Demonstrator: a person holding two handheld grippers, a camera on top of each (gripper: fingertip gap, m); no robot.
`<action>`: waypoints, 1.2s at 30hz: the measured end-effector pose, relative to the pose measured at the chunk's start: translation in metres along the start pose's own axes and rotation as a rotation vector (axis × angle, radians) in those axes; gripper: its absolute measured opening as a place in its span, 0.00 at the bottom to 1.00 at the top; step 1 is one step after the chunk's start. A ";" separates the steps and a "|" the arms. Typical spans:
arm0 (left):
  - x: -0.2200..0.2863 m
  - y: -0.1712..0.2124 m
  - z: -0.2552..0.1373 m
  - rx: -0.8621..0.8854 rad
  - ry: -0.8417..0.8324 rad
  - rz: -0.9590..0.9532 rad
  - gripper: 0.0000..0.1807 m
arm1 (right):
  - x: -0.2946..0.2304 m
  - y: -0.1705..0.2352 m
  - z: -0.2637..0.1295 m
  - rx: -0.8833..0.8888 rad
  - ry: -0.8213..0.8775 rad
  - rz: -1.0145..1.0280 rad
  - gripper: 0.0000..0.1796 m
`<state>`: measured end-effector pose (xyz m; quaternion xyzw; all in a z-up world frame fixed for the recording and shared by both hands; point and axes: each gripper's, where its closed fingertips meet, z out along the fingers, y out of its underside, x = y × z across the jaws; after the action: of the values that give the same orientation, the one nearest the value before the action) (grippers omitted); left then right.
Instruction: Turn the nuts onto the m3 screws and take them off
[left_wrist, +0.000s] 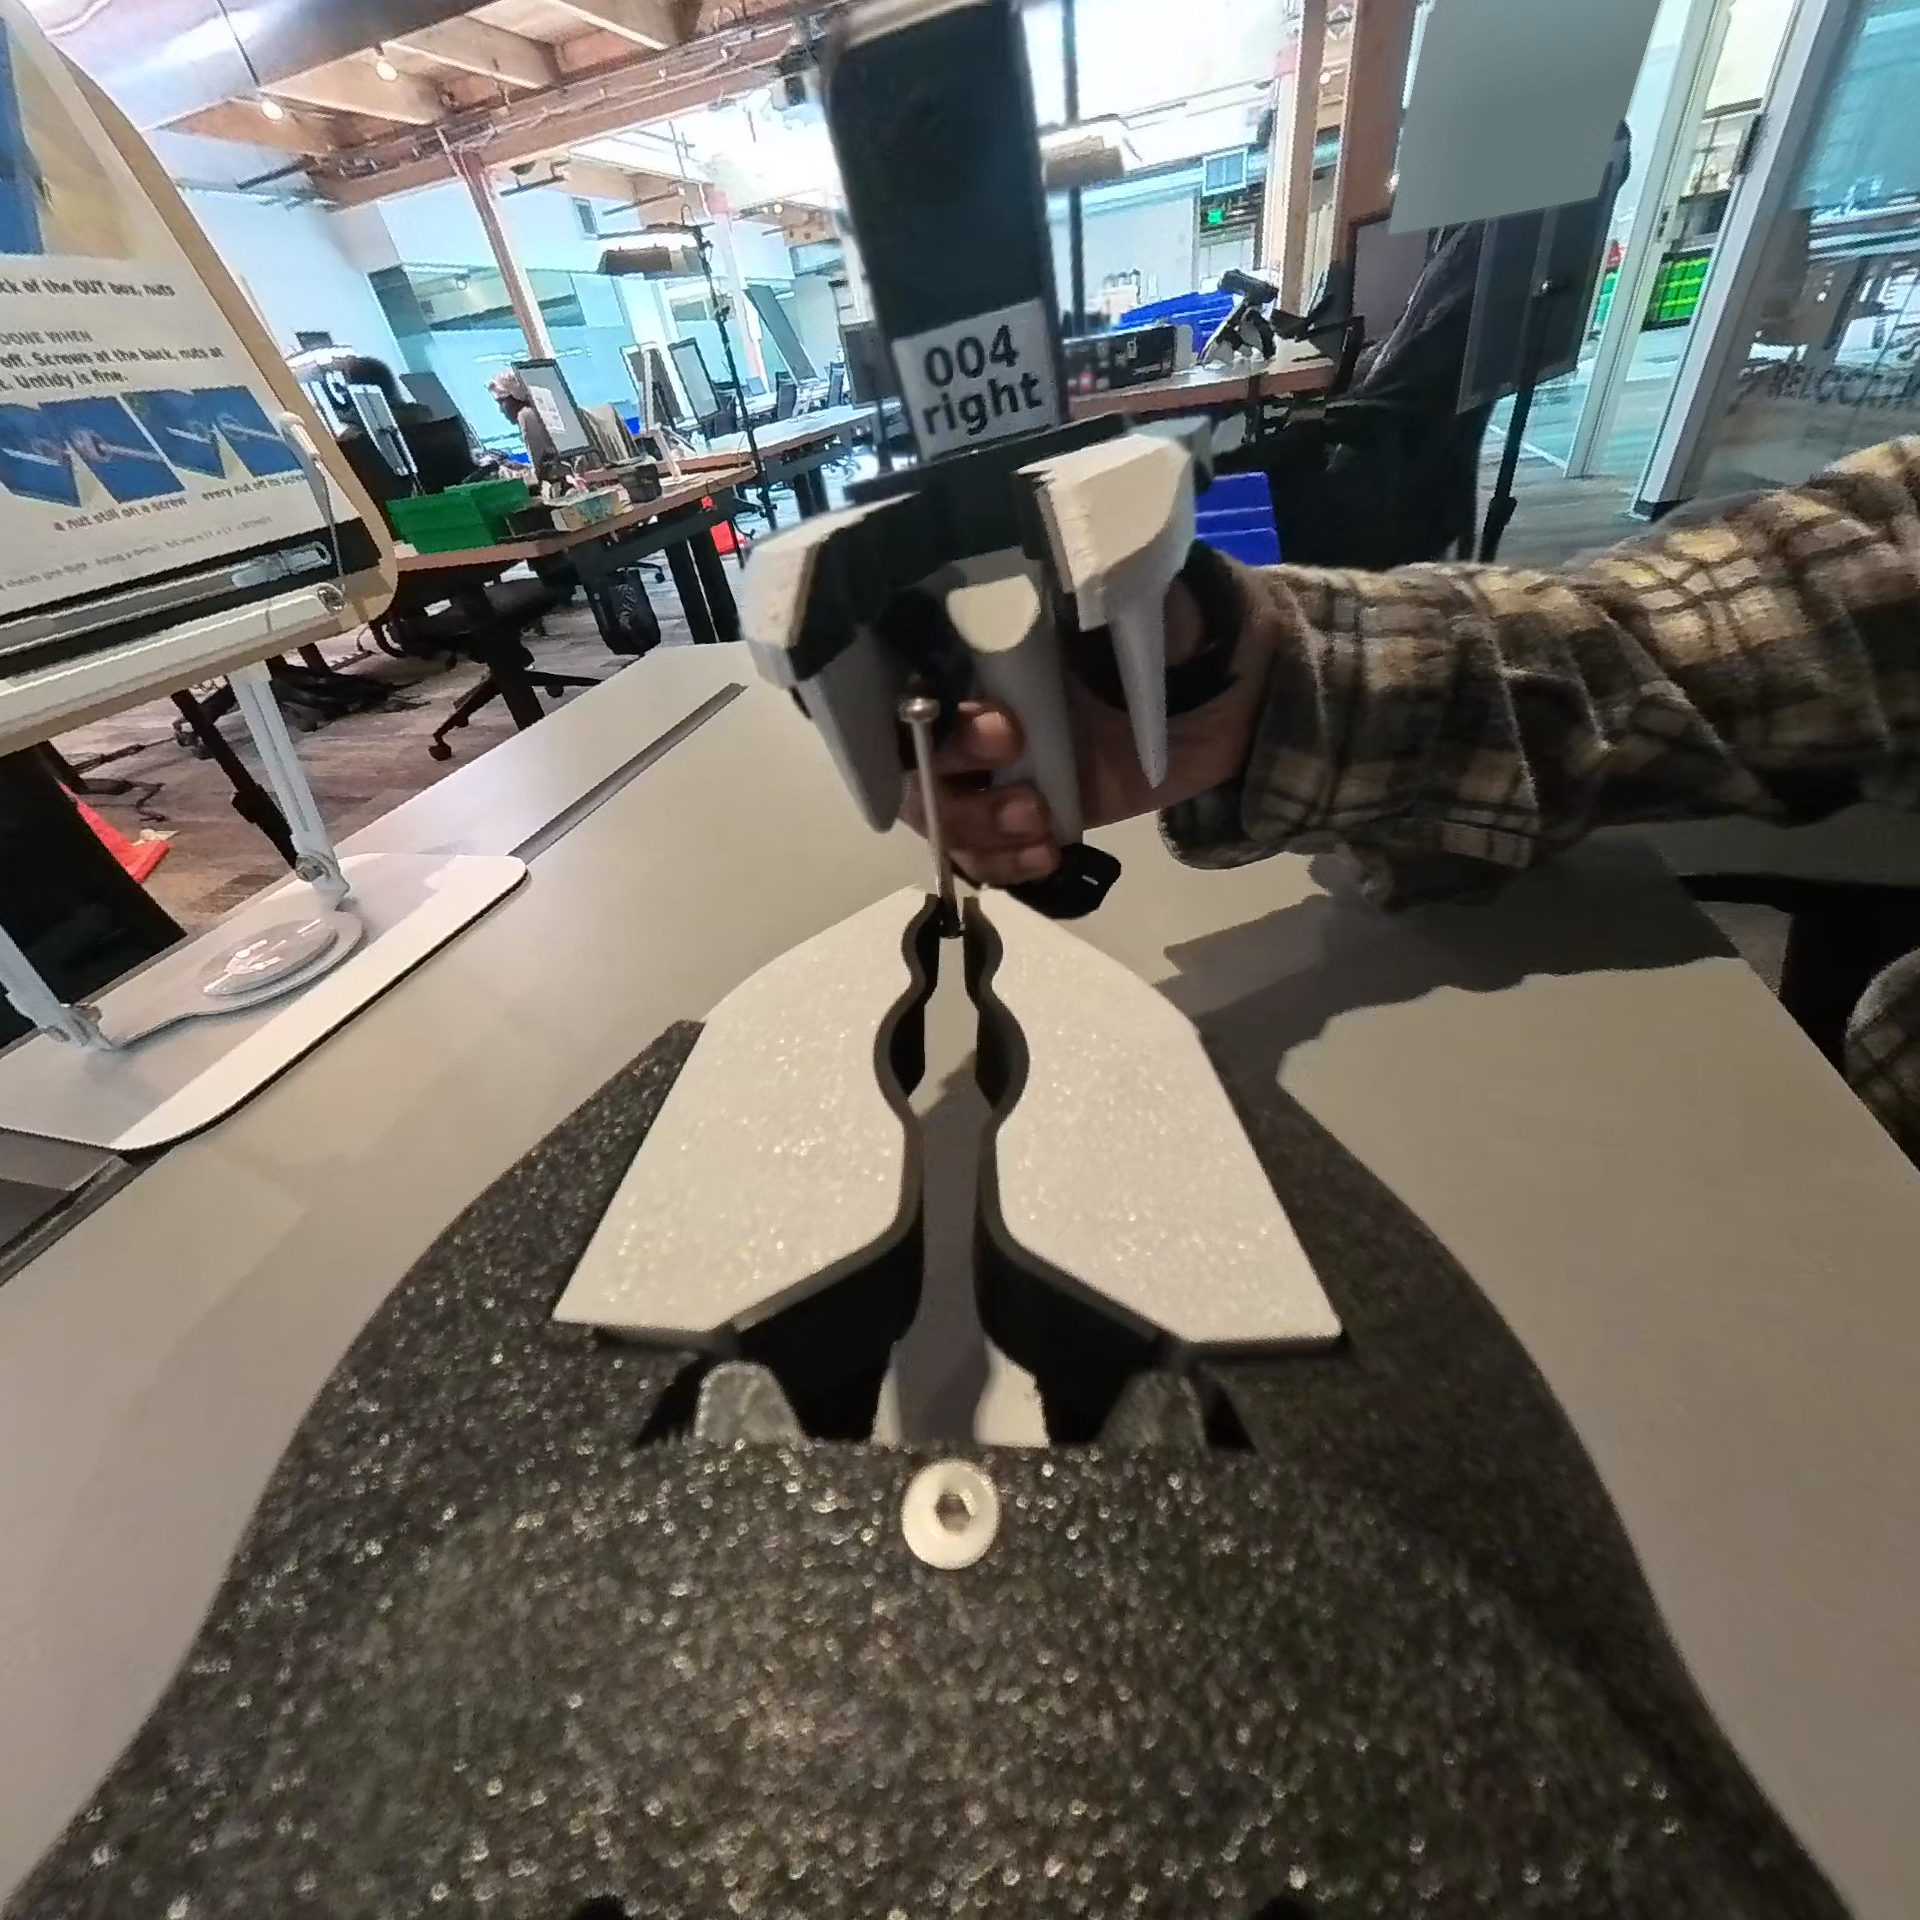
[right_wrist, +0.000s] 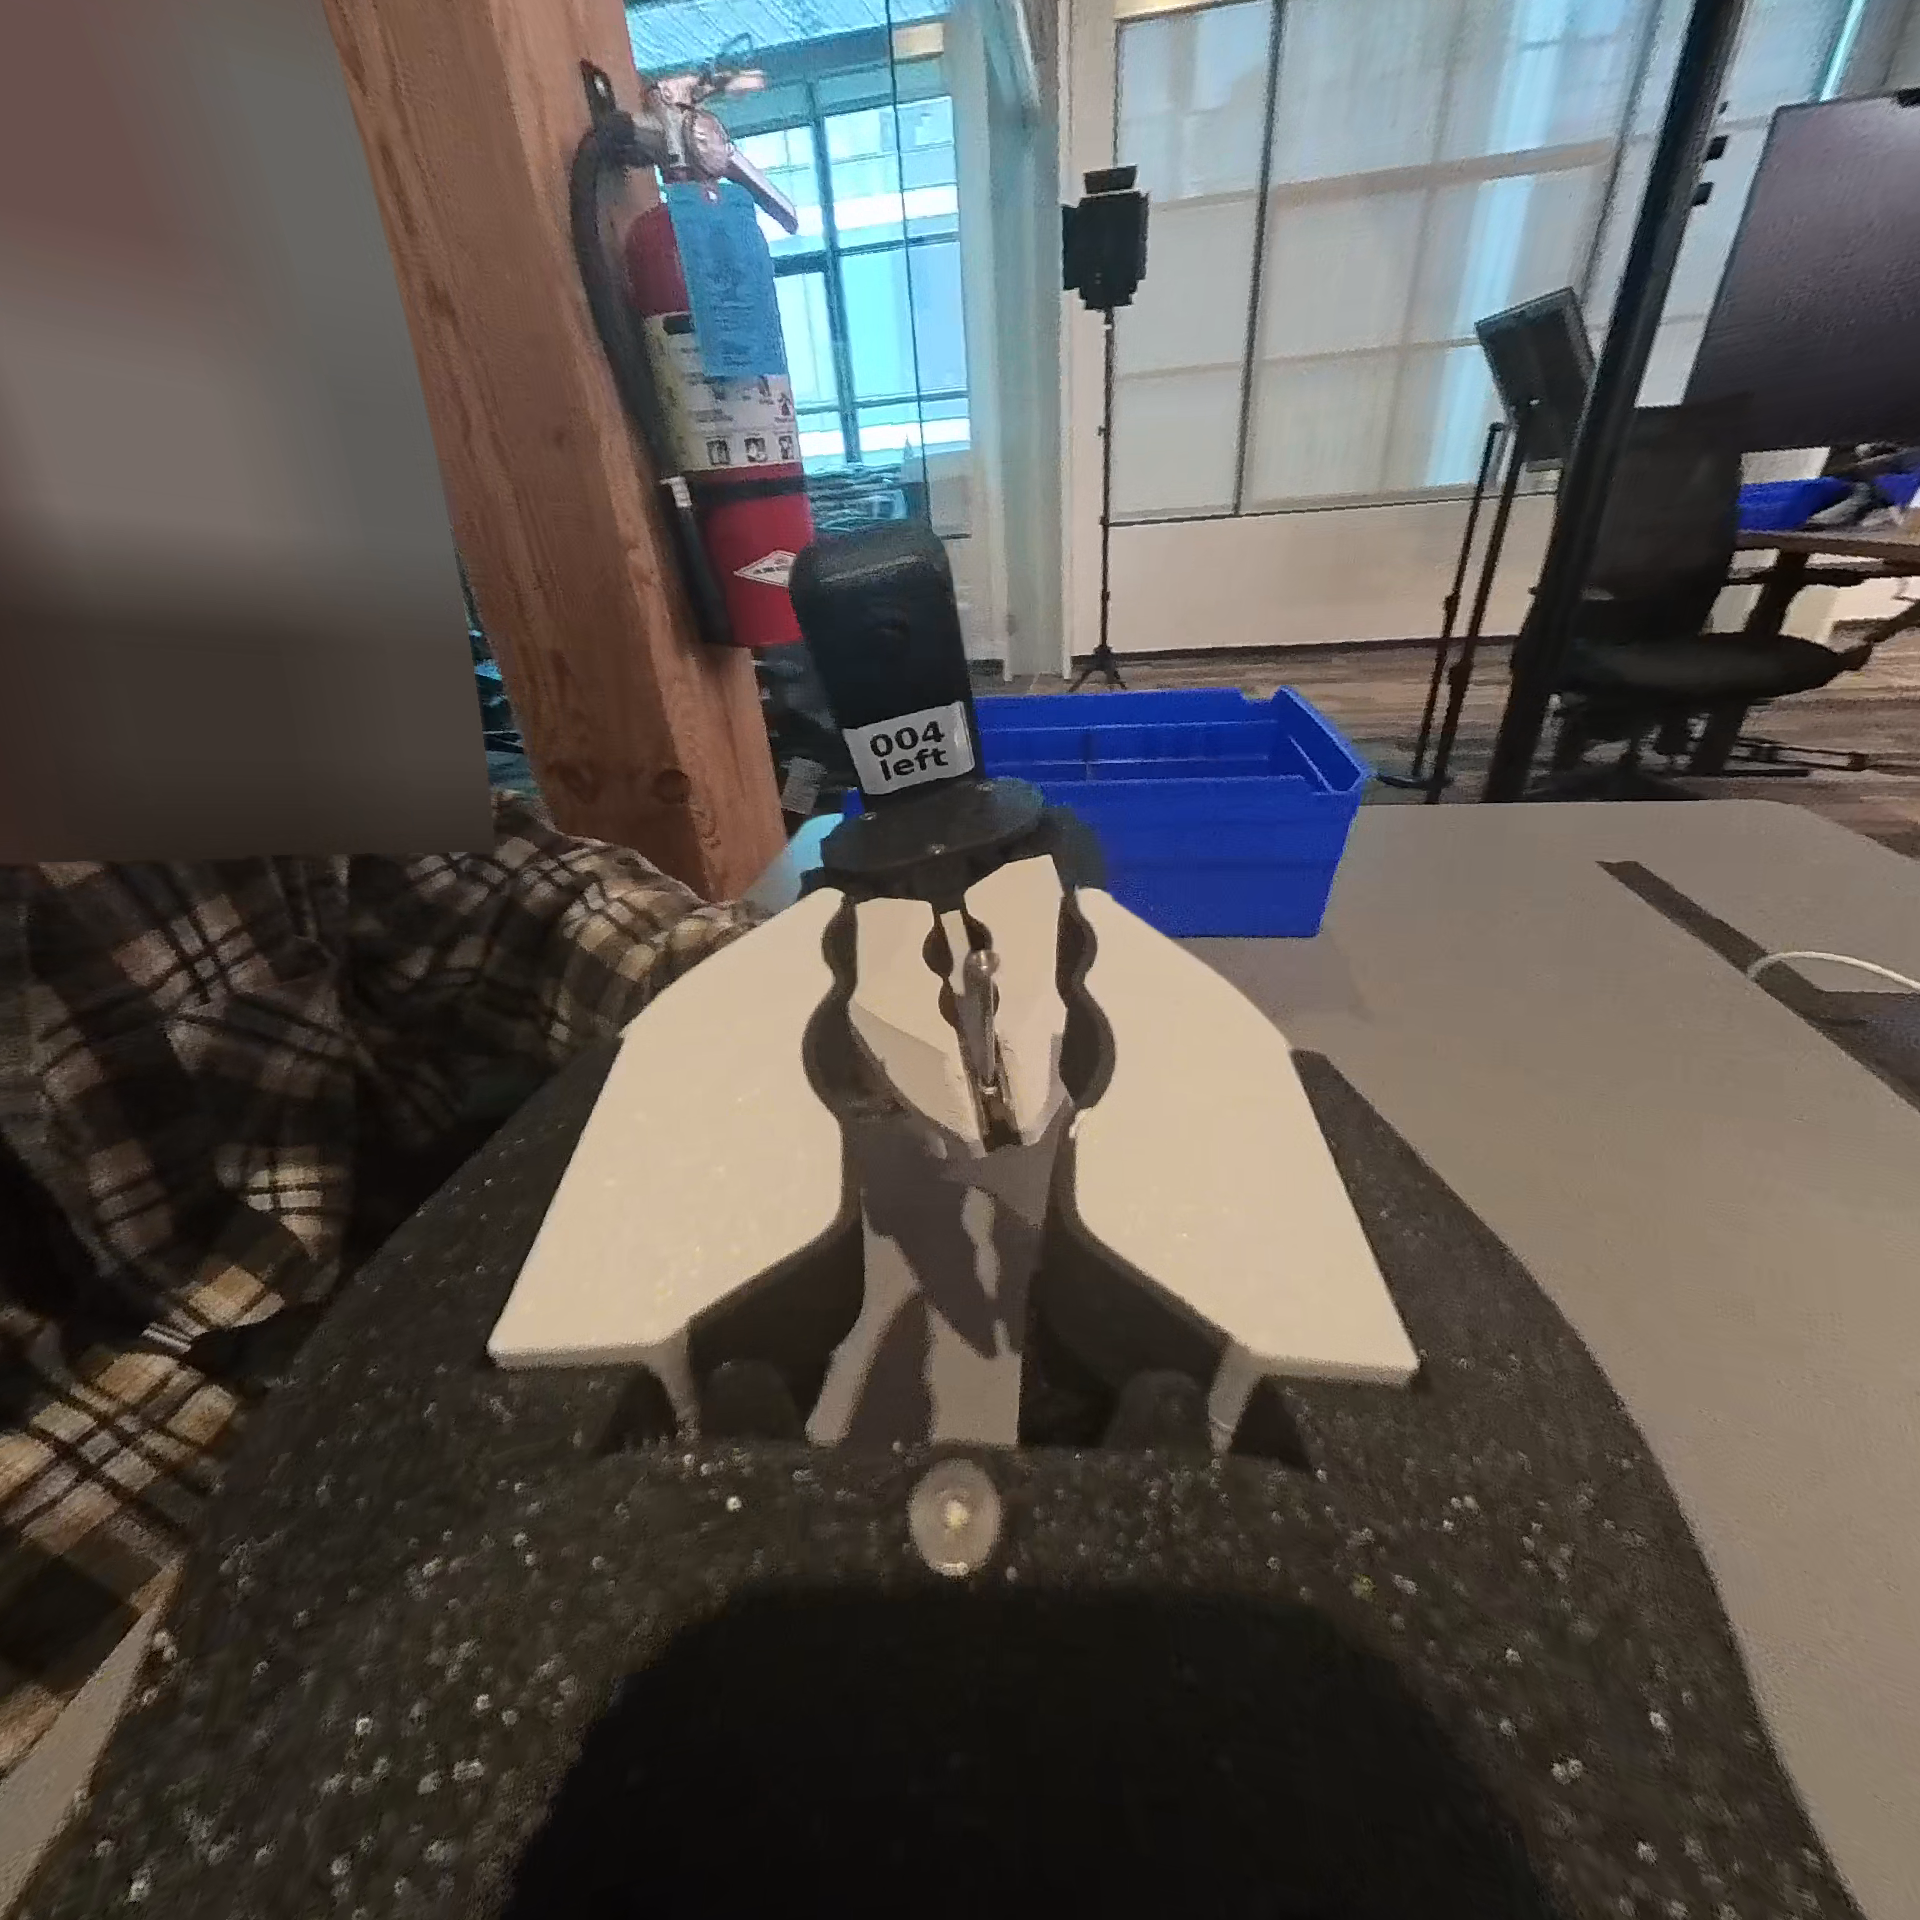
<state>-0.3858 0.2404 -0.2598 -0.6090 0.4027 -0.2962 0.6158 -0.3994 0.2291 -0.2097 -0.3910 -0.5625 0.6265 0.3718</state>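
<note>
My left gripper (left_wrist: 948, 920) is shut on the lower end of a thin metal screw (left_wrist: 932, 805). The screw sticks up from the fingertips, with its round head on top. A small dark bit shows at the pinch; I cannot tell if it is a nut. My right gripper (left_wrist: 1018, 800), held by a hand in a plaid sleeve, faces the left one with its jaws apart. The screw head is near its left finger. In the right wrist view the right gripper (right_wrist: 951, 914) is open around the left gripper's shut fingers (right_wrist: 914, 1081) and the screw (right_wrist: 979, 1013).
A grey table (left_wrist: 1455, 1195) lies under both grippers. An instruction board (left_wrist: 156, 416) on a white stand (left_wrist: 260, 935) is at the left. A blue bin (right_wrist: 1195, 821) stands at the table's far edge. A white cable (right_wrist: 1829, 966) lies at the right. The plaid sleeve (right_wrist: 208, 1091) fills the left. About 5 centimetres separates my left fingertips from my right.
</note>
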 end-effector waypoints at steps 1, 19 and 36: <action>0.000 0.000 0.000 0.000 0.001 0.000 0.02 | 0.000 0.000 0.001 0.004 -0.017 0.010 0.20; 0.005 -0.001 0.001 0.004 0.028 0.016 0.02 | -0.006 0.009 0.004 -0.013 -0.280 0.077 0.10; 0.004 -0.001 0.000 0.002 0.020 0.018 0.02 | -0.003 0.011 0.004 -0.023 -0.288 0.080 0.03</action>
<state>-0.3836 0.2371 -0.2597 -0.6016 0.4139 -0.2973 0.6151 -0.4021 0.2238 -0.2206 -0.3234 -0.6011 0.6839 0.2575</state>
